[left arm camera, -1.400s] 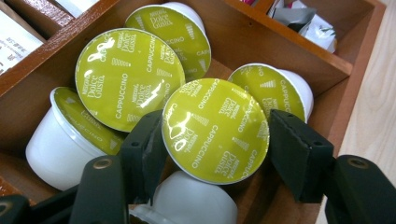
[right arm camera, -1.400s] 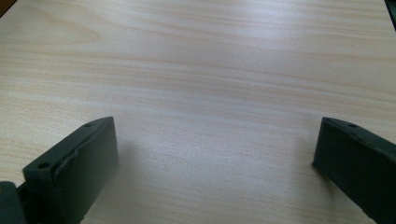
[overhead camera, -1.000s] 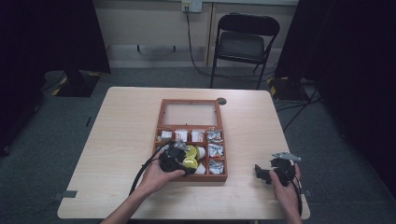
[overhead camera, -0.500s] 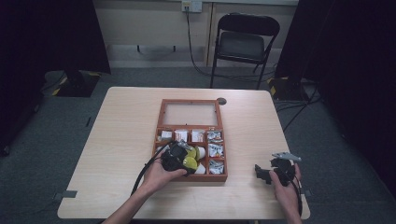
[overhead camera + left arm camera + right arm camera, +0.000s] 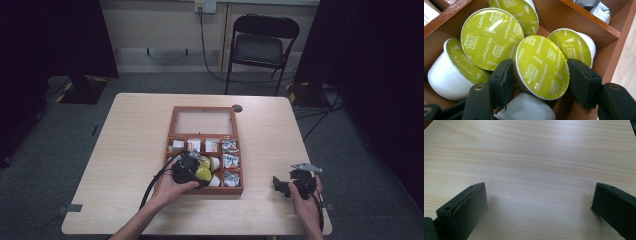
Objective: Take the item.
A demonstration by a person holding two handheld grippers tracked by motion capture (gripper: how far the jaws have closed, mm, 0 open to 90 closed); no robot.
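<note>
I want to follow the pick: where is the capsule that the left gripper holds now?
In the left gripper view, the capsule sits between the left gripper jaws, among other green-lidded capsules in the wooden box, at its near left compartment.

neighbouring capsules (image 5: 490,37) and box wall (image 5: 584,18) crowd the gripped capsule (image 5: 541,66).

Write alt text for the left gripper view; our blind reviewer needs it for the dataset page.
The left gripper is shut on a white coffee capsule with a green foil lid, one black finger at each side. Four more such capsules lie around it in a compartment of the wooden box, and pale table shows at right.
</note>
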